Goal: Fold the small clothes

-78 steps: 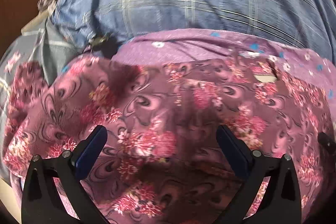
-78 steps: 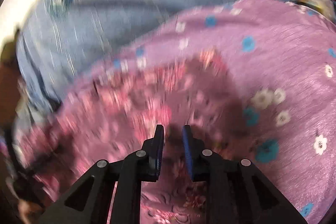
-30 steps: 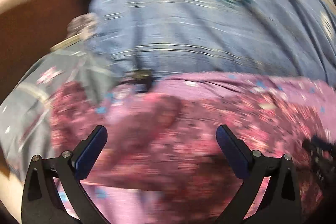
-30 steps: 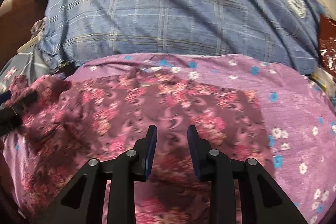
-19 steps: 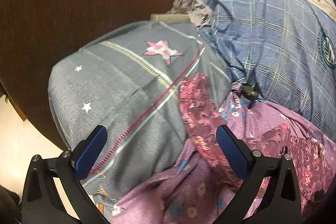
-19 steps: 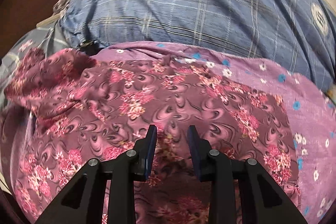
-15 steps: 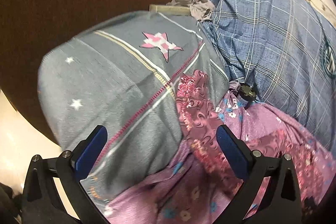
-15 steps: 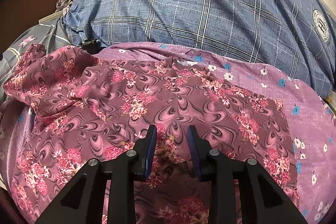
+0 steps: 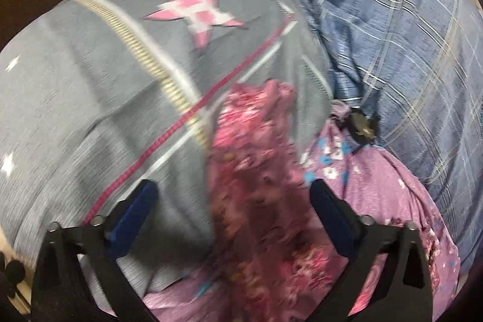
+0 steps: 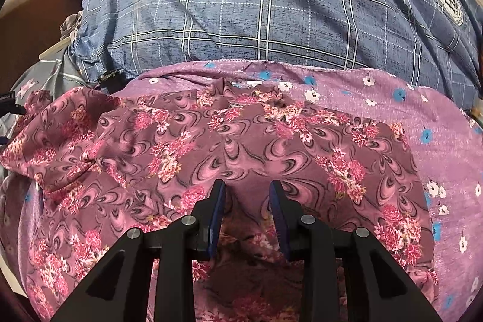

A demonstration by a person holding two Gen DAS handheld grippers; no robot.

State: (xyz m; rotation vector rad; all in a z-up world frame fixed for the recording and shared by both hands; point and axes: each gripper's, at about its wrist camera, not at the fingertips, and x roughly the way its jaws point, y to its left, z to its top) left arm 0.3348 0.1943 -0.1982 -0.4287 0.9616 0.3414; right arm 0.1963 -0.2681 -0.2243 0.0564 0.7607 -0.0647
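We see the left gripper [image 9: 229, 201], jaws just closing but wide, astride the floral garment [image 9: 253, 171], while the right gripper [image 10: 247, 201], half-open, holds nothing.

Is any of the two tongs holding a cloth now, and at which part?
Neither holds anything. The left tongs stand wide and have just been closing around the floral garment's end, not yet pressing it. The right tongs stand apart above it.
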